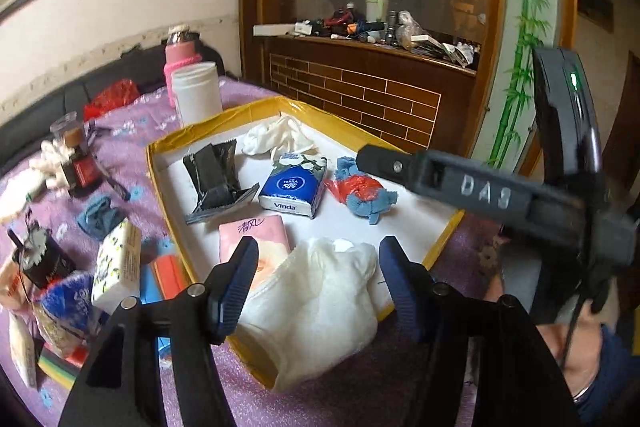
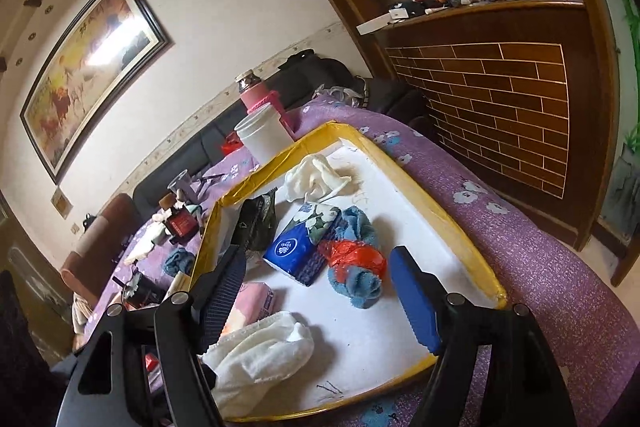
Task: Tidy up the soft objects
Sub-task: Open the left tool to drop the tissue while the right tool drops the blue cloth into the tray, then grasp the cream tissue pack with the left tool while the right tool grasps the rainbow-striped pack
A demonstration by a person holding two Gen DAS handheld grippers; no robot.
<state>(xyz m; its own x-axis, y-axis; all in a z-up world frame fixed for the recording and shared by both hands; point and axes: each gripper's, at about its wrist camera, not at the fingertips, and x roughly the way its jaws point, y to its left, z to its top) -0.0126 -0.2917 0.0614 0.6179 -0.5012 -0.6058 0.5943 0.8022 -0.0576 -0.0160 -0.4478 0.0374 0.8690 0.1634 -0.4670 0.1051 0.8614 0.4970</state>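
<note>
A white towel [image 1: 320, 303] [image 2: 260, 355] lies crumpled at the near edge of the yellow-rimmed white tray [image 1: 168, 143] [image 2: 460, 227], hanging over the rim. My left gripper [image 1: 319, 243] is open just above it, one pad on each side. My right gripper [image 2: 318, 259] is open too, over the tray, with nothing pressed between its pads. One of its fingers [image 1: 384, 165] shows in the left wrist view. Also in the tray are a blue cloth wrapped in a red bag [image 1: 364, 193] [image 2: 356, 259], a blue tissue pack [image 1: 294, 185] [image 2: 300, 247], a pink tissue pack [image 1: 256, 235] and white gloves [image 1: 276, 139].
A black foil pouch [image 1: 216, 175] sits in the tray's left part. On the purple blanket to the left lie a blue sock [image 1: 98, 217], a floral tissue pack [image 1: 118, 267], a white jar [image 1: 198, 93] and a pink bottle [image 1: 180, 55]. A wooden cabinet [image 1: 360, 95] stands behind.
</note>
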